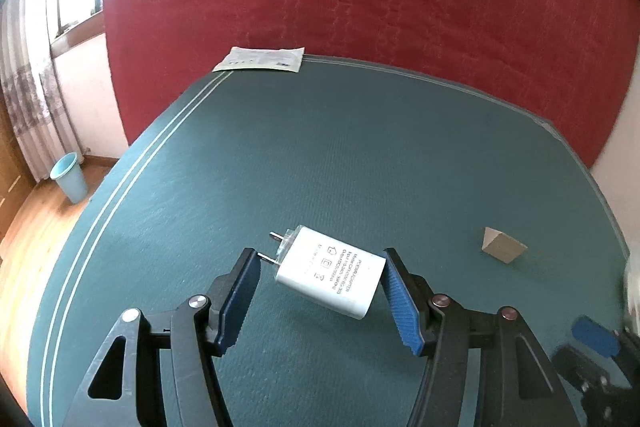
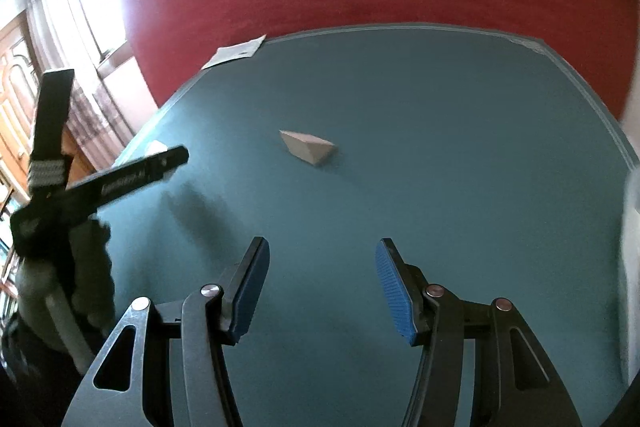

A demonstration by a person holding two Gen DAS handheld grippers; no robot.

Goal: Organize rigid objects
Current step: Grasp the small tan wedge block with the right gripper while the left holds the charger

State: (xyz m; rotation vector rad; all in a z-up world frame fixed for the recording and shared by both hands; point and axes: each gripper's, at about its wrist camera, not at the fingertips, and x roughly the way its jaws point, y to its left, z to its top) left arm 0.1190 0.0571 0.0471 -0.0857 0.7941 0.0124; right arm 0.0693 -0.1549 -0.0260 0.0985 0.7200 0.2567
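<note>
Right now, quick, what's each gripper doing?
Left gripper: shut on the white charger.
Right gripper: open, holding nothing.

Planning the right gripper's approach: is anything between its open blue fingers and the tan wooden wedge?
No. In the right wrist view only bare green mat separates the right gripper from the tan wooden wedge.

One white charger point(image 1: 331, 273), one wooden wedge block point(image 1: 502, 247), one paper leaflet point(image 1: 262, 59), and one blue bin point(image 1: 70, 177) are visible.
</note>
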